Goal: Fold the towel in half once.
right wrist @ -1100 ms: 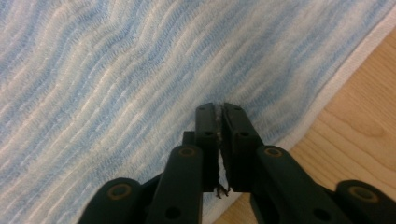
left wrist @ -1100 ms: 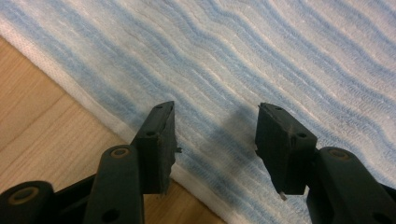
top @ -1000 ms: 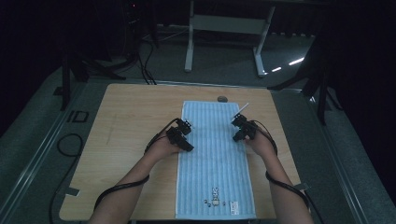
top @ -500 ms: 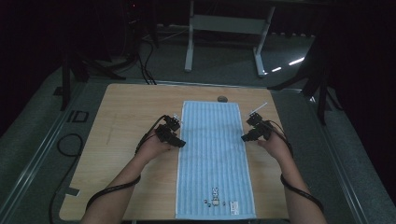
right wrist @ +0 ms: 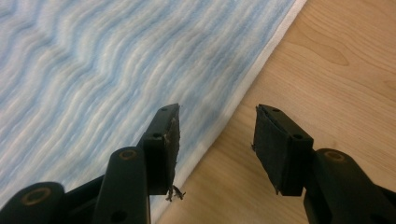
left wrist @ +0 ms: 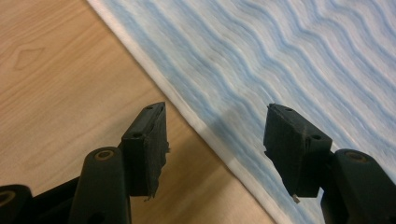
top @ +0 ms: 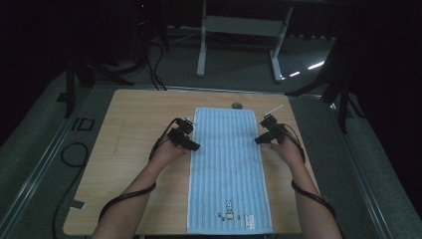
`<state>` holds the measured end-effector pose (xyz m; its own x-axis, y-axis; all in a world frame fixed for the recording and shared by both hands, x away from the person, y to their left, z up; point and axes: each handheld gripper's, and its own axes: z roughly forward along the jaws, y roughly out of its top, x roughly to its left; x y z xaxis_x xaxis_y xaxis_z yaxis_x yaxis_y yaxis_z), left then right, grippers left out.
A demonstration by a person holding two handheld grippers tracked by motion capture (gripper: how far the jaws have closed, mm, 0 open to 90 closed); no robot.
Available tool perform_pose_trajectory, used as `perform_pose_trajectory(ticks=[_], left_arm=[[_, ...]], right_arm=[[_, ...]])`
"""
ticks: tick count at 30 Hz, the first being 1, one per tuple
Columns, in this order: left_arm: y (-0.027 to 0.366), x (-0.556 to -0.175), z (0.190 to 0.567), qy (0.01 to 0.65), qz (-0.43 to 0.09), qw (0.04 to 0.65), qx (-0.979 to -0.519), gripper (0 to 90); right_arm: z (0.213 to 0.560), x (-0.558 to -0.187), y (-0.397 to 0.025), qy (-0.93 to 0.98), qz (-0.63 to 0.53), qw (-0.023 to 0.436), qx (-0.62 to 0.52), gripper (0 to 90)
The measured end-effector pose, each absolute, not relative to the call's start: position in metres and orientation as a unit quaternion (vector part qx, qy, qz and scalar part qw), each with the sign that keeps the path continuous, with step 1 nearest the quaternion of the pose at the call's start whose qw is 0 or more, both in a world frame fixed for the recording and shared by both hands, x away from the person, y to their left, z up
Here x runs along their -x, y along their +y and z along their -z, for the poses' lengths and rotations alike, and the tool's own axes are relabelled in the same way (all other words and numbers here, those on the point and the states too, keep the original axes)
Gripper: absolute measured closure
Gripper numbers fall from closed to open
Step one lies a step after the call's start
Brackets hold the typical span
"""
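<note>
Both pairs of jaws stand open and empty, each straddling a long hem of the one blue-striped towel (top: pixel 226 169). One wooden table (top: pixel 129 149) carries that towel, which lies flat down its middle, printed label end nearest the person. The left gripper (top: pixel 191 146) sits at the left hem, the right gripper (top: pixel 259 140) at the right hem, both toward the far half. In the left gripper view the white hem (left wrist: pixel 187 109) runs between the jaws; likewise in the right gripper view (right wrist: pixel 243 93). Terry cloth like this is probably light, soft and limp, so it will sag and drape; pinching the stitched hem gives the firmest hold. One small dark object (top: pixel 237 105), perhaps a cap, lies beyond the far edge.
</note>
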<state>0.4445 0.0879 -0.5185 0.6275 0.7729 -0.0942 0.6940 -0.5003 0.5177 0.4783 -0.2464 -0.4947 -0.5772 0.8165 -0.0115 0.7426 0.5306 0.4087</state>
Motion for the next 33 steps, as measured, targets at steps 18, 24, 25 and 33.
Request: perform_pose_trajectory(ticks=[18, 24, 25, 33], left_arm=[[0.076, -0.463, 0.536, 0.427, -0.092, 0.265, -0.86, 53.8], [0.073, -0.46, 0.531, 0.42, -0.083, 0.279, -0.86, 86.5], [0.073, -0.46, 0.531, 0.42, -0.083, 0.279, -0.86, 86.8], [0.081, -0.439, 0.499, 0.39, -0.098, 0.305, -0.863, 86.9]], right_arm=[[0.522, -0.498, -0.237, 0.864, -0.161, 0.077, -0.471, 73.5], [0.518, -0.493, -0.229, 0.878, -0.149, 0.083, -0.448, 87.3], [0.518, -0.493, -0.229, 0.878, -0.149, 0.083, -0.448, 87.3], [0.49, -0.479, -0.244, 0.871, -0.199, 0.086, -0.44, 87.4]])
